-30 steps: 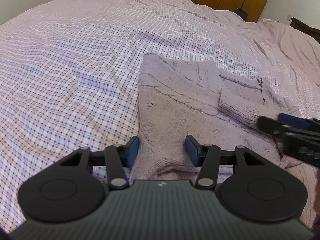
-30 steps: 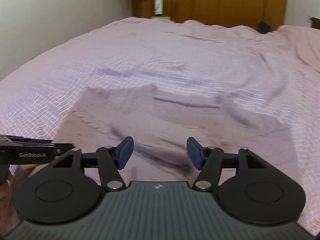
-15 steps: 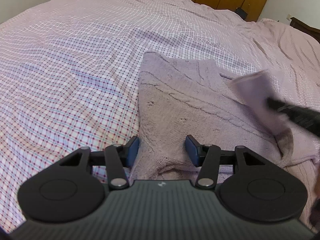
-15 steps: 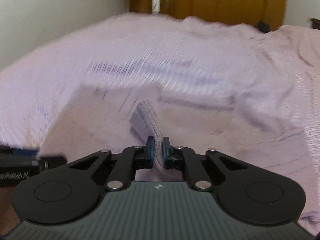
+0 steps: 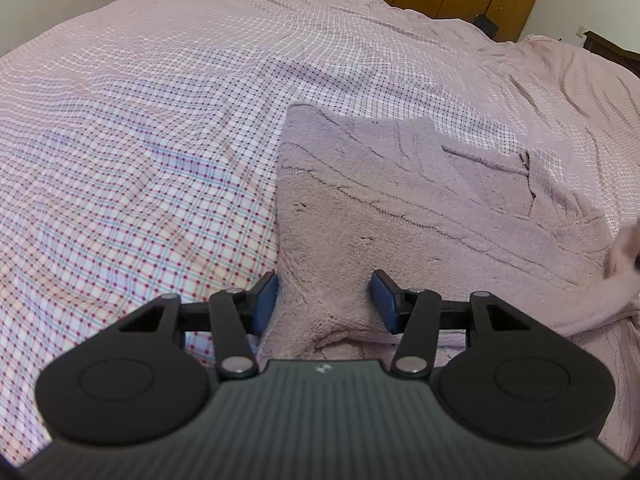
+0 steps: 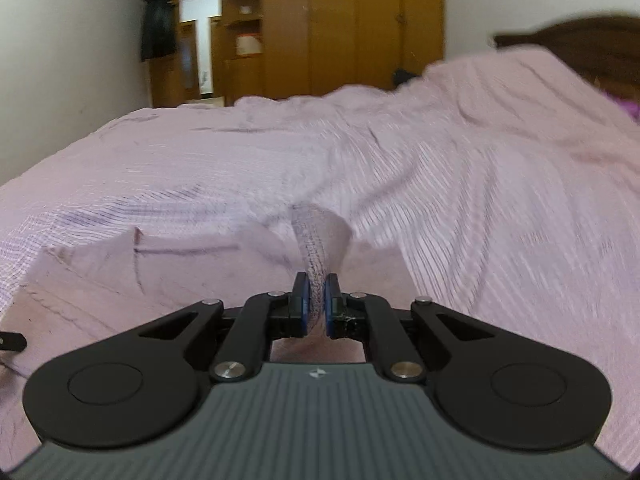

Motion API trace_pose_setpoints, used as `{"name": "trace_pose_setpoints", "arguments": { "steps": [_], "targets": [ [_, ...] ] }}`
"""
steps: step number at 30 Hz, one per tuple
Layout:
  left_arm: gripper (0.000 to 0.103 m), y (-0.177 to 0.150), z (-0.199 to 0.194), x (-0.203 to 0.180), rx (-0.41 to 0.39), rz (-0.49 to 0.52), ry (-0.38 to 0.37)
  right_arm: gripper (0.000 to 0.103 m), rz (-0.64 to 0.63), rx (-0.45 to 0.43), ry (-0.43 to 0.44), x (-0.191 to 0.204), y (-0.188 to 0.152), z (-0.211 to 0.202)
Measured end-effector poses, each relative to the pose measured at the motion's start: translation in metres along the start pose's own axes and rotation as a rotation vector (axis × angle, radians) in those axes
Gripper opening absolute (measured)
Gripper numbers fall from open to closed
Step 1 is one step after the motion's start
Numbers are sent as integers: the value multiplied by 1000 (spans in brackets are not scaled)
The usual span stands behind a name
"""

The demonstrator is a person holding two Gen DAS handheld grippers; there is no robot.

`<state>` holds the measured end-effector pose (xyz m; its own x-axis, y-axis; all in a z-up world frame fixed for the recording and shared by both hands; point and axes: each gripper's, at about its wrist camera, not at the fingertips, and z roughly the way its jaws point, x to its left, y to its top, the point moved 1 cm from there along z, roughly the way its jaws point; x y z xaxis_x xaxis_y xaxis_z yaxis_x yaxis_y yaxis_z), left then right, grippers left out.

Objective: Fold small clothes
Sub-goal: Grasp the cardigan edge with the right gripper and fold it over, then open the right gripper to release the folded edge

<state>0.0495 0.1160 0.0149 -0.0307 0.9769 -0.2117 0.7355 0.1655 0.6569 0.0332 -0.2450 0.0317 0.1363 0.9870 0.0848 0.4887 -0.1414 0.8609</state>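
1. The right gripper (image 6: 316, 304) is clamped tight on the ribbed sleeve cuff (image 6: 320, 240) of the mauve knitted sweater (image 5: 400, 216). A second ago those jaws were spread wide over the knit, half a second ago they were already pinched on the cuff, and now they are hauling it up and out to the right!
2. The sweater is lying on the checked bedspread (image 5: 140, 152), body flat, its near edge running right up under the left gripper (image 5: 324, 300).
3. The left gripper is sitting with its jaws apart, the blue pads (image 5: 266, 300) straddling the sweater's near edge and gripping nothing (it has hardly shifted across the whole second).
4. In the left view the folded-in sleeve that lay across the chest a second ago is gone from there; only a blurred bit of raised knit is showing at the far right edge.
5. The right view is smearing with motion and now tilting up to take in the wardrobe (image 6: 360, 28) and headboard (image 6: 580, 40), so the hand is swinging fast.
6. My read: the sleeve is being opened out or re-laid, so the fold is looking early. The next placement needs the cuff landing flat across the body, without dragging the sweater off line.
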Motion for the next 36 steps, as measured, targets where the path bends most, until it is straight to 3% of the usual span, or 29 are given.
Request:
{"name": "trace_pose_setpoints", "arguments": {
  "steps": [3, 5, 8, 10, 16, 21, 25, 27, 33, 36],
  "targets": [
    [53, 1, 1, 1, 1, 1, -1, 9, 68, 72, -24, -21, -23, 5],
    [53, 1, 1, 1, 2, 1, -2, 17, 118, 98, -31, -32, -37, 3],
    [54, 1, 1, 1, 1, 1, -1, 38, 167, 71, -49, -41, -43, -6],
    [54, 1, 1, 1, 1, 3, 0, 45, 181, 39, -92, -39, -41, -17],
    [54, 1, 2, 3, -1, 5, 1, 46, 134, -36, -33, -22, -24, -22],
    [54, 1, 2, 3, -1, 12, 1, 46, 78, 3, 21, -3, -15, 4],
    [54, 2, 3, 4, 2, 11, -5, 46, 41, 99, -62, -5, -28, 28],
    [54, 1, 3, 4, 2, 10, -8, 46, 72, 100, -43, -15, -35, 32],
    [55, -3, -7, 0, -4, 30, 1, 48, 103, 96, 4, -27, -29, 5],
    [57, -7, -21, 1, 2, -8, 0, 51, 75, 80, 35, -29, -28, -18]
  ]
}}
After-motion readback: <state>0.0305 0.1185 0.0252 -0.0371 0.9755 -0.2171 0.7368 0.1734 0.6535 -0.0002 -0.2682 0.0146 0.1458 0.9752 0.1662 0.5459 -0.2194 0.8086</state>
